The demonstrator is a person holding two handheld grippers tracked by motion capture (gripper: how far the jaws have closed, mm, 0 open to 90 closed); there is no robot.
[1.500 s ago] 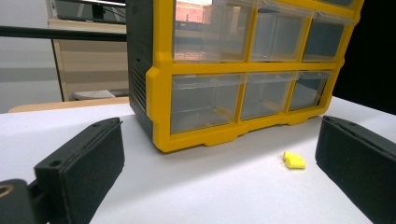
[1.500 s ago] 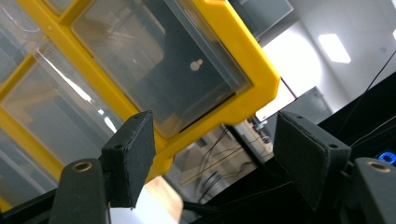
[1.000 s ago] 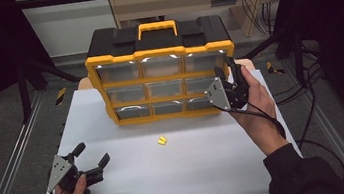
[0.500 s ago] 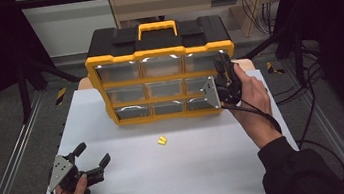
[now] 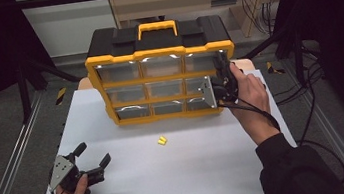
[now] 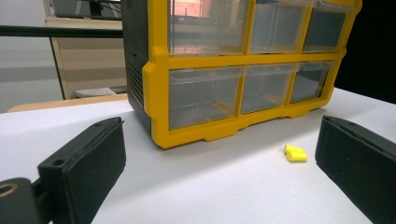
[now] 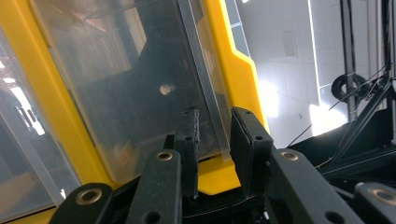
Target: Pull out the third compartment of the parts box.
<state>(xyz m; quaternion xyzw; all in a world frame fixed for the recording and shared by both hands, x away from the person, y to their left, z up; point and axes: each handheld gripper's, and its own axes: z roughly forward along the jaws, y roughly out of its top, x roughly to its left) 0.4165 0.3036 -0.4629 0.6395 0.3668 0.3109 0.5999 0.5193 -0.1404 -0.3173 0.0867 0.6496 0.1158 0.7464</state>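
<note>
The right gripper (image 5: pixel 219 78) pinches the clear front lip of a drawer (image 7: pixel 140 84) on the right side of the yellow box (image 5: pixel 160 60), likely to pull it open. The box stands at the table's (image 5: pixel 121 184) back edge. The left gripper (image 5: pixel 93 156) waits open near the front left corner.

black jaws (padded) | grey plate (image 5: pixel 60 168) | black sleeve (image 5: pixel 298 168)
</note>
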